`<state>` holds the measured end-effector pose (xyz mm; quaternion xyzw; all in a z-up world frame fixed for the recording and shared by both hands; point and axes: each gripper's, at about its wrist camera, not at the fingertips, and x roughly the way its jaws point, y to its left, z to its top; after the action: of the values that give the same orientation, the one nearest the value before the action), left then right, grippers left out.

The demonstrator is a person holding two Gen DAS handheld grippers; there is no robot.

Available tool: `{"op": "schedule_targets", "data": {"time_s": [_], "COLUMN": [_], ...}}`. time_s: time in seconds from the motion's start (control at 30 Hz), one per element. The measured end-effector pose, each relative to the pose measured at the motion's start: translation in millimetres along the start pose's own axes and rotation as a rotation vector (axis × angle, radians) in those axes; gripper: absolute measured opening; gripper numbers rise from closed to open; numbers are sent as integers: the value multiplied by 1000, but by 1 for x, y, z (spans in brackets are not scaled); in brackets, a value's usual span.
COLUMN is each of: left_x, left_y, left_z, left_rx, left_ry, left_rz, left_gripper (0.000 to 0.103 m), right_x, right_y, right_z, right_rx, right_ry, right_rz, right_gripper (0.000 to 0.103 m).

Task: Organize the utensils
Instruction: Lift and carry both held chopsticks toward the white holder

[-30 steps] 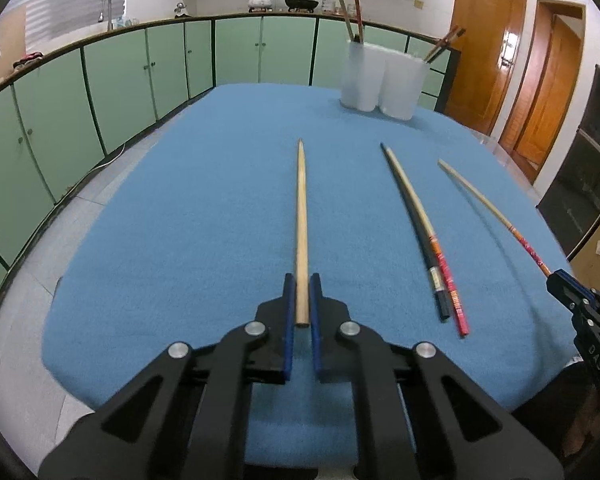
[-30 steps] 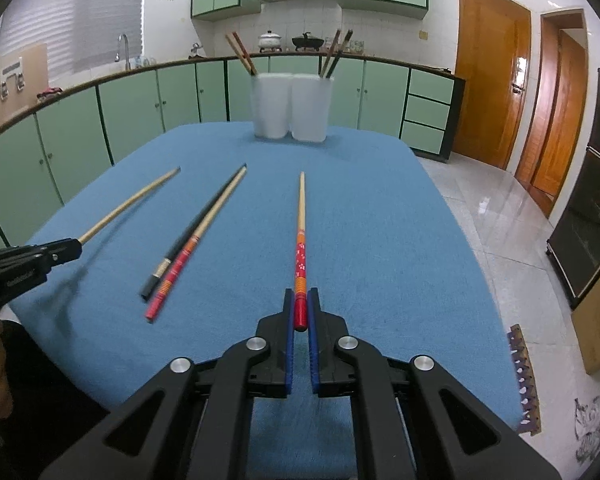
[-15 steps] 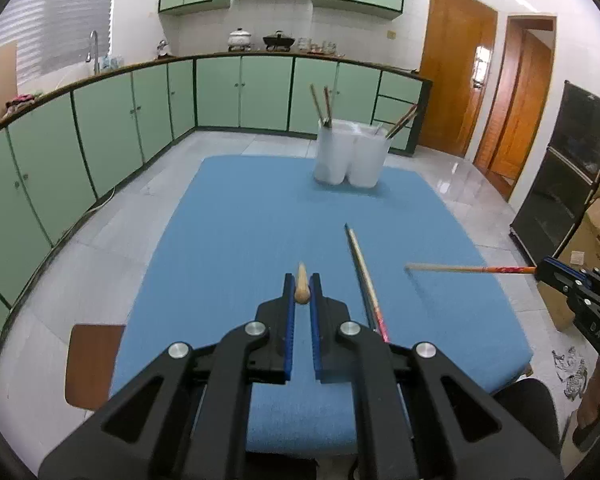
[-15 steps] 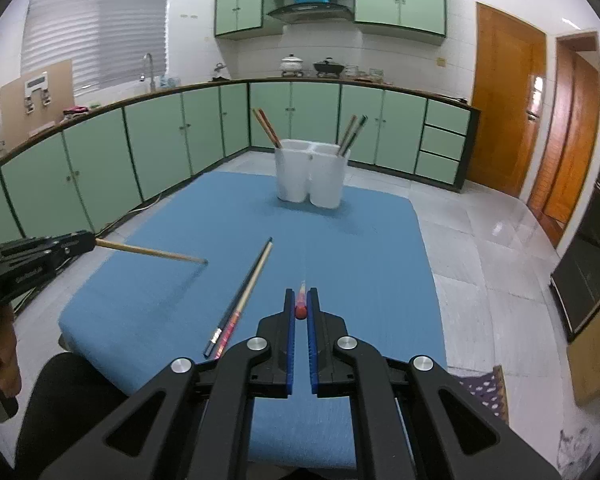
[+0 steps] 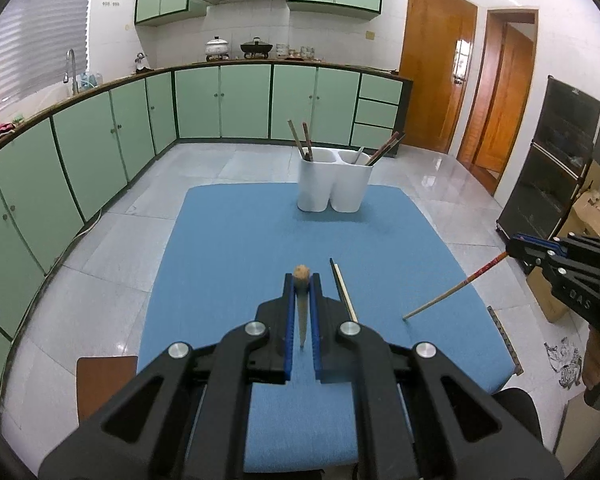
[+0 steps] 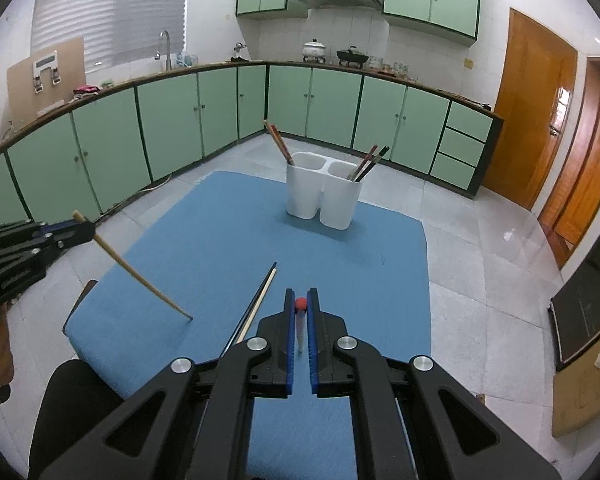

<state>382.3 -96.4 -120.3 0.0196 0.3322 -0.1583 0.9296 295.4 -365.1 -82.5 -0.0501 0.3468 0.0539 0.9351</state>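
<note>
My left gripper (image 5: 301, 280) is shut on the top end of a plain wooden chopstick (image 5: 301, 320), which hangs tip-down above the blue cloth (image 5: 228, 248). My right gripper (image 6: 300, 300) is shut on a red-ended chopstick (image 6: 300, 332), which also hangs steeply. Each gripper shows in the other's view: the right gripper (image 5: 516, 246) with its red-patterned chopstick (image 5: 452, 290), the left gripper (image 6: 80, 230) with its wooden chopstick (image 6: 140, 276). Two more chopsticks (image 6: 256, 304) lie side by side on the cloth between them. A white two-cup holder (image 5: 334, 184) with several chopsticks stands at the far edge.
Green cabinets (image 5: 100, 152) curve around the left and back of the room. A brown stool seat (image 5: 104, 380) sits by the table's near left corner. A black oven cabinet (image 5: 560, 168) and a cardboard box (image 5: 592, 216) stand to the right. A person's hand (image 5: 598, 360) holds the right gripper.
Both grippers have risen well above the table, each lifting its chopstick off the cloth. The chopsticks now hang tip-down instead of lying flat. The pair on the cloth has not moved.
</note>
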Motion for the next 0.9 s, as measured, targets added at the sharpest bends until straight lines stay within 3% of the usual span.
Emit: {"op": "schedule_targets", "data": {"time_s": [0.37, 0.9], "left_x": [4, 4], "left_y": [5, -21], "left_z": [45, 146], "left_rx": [15, 94], "left_ry": [22, -14], "left_rz": [-11, -26], "left_gripper": [6, 6], "right_x": [-1, -15], "right_y": [-13, -57], "right_z": [45, 152], "right_rx": [22, 103], "right_ry": [-1, -25], "right_rz": [-6, -22], "right_gripper": [5, 5]}}
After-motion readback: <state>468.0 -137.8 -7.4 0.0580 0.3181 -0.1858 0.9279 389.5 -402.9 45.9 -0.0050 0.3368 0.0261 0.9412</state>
